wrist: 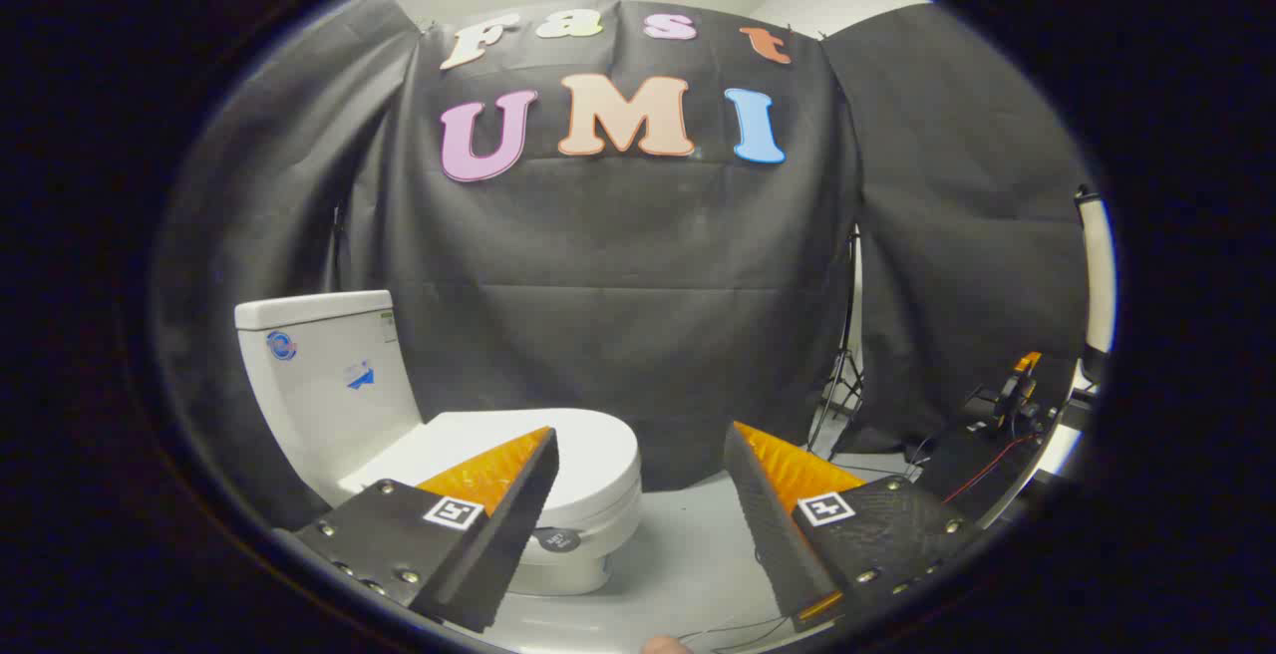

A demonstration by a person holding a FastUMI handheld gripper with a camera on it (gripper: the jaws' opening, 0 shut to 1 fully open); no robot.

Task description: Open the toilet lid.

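Gripper (638, 455): jaws released, spread wide, grasping nothing, fingers in the air above the floor (688, 544). Toilet (558, 494): white, lid (538, 450) down flat on the bowl, ahead of and partly behind the left finger (498, 524); tank (329, 375) behind it.

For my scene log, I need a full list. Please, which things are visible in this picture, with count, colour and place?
toilet: one, white, beyond the left finger, bowl front toward the gap between the fingers
toilet lid: one, white, closed on the bowl
tank: one, white, behind the lid
light stand: one, dark, against the cloth wall, beyond the right finger
floor: white, ahead of the fingers
fingers: two, black with orange, open, holding nothing
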